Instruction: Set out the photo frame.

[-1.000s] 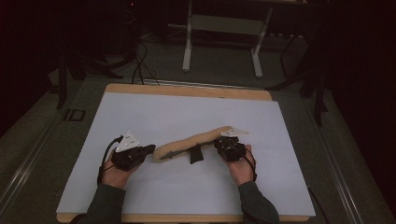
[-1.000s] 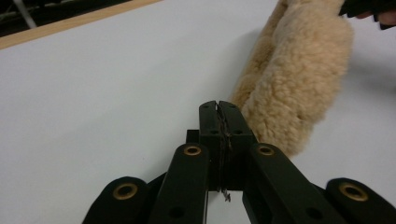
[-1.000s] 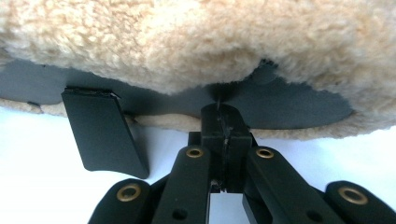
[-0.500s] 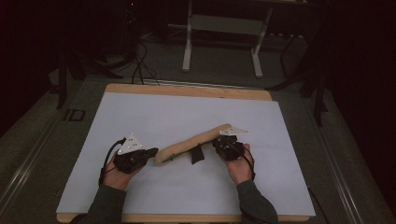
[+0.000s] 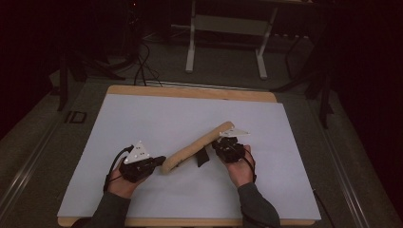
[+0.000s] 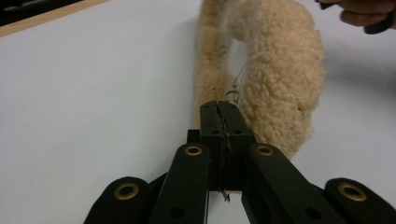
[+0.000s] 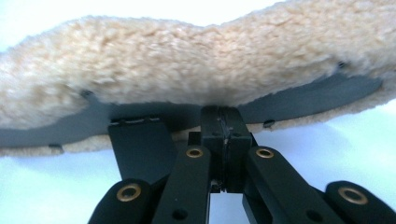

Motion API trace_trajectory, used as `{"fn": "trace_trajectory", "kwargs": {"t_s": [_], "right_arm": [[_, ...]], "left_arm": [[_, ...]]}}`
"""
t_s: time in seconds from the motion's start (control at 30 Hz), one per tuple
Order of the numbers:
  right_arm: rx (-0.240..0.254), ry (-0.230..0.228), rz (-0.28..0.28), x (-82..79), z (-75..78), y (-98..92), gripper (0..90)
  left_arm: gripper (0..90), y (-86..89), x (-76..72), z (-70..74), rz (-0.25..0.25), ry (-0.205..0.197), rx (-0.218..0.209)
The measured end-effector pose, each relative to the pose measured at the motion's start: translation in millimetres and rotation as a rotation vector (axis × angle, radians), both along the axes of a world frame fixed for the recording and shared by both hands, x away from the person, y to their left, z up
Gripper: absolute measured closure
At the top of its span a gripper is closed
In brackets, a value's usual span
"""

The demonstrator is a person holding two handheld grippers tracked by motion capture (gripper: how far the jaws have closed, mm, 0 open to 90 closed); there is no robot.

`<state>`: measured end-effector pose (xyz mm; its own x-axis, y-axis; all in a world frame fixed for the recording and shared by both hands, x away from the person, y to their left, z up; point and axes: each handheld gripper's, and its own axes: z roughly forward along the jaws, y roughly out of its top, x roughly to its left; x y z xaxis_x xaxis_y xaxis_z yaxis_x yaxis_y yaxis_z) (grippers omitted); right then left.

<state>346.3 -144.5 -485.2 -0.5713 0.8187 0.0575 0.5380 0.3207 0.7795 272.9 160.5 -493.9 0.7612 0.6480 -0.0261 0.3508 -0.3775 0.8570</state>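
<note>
A long tan fleece pad (image 5: pixel 195 147) with a black lining (image 7: pixel 299 100) lies slantwise over the white mat. My left gripper (image 5: pixel 160 160) meets its near left end. Its jaws (image 6: pixel 219 109) are shut, and a small wire ring (image 6: pixel 232 95) tied to the fleece (image 6: pixel 280 79) comes out of their tips. My right gripper (image 5: pixel 218 142) is at the pad's far right part. There its jaws (image 7: pixel 223 116) are shut on the black edge under the fleece (image 7: pixel 187 60). A black tab (image 5: pixel 203 156) hangs from the pad's middle and also appears beside the right jaws (image 7: pixel 140 144).
The white mat (image 5: pixel 142 118) covers a wooden table (image 5: pixel 190 92). Beyond the table stand a white frame's legs (image 5: pixel 191 47) and cables on a dark floor (image 5: pixel 142 61). The other hand's fingers (image 6: pixel 369 16) show at the top right of the left gripper view.
The pad has tilted slightly more steeply, its far end drawn in a little. Both hands have hardly moved and both grippers stay shut.
</note>
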Motion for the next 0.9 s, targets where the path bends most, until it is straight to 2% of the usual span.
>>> {"fn": "trace_trajectory", "kwargs": {"t_s": [0.23, 0.5, 0.9], "right_arm": [[-0.004, 0.000, 0.014, -0.8, 1.4, 7.5, 89.9], [0.000, 0.001, 0.024, -1.6, 1.7, 11.4, 89.9], [0.006, 0.005, 0.047, -4.5, 1.9, 15.7, 89.9]], "left_arm": [[90.0, -15.2, -6.5, -0.7, -0.065, 0.000, 0.003], [90.0, -29.8, -11.9, -1.4, -0.114, -0.018, 0.009], [90.0, -44.7, -15.8, -3.1, -0.139, -0.032, 0.012]]}}
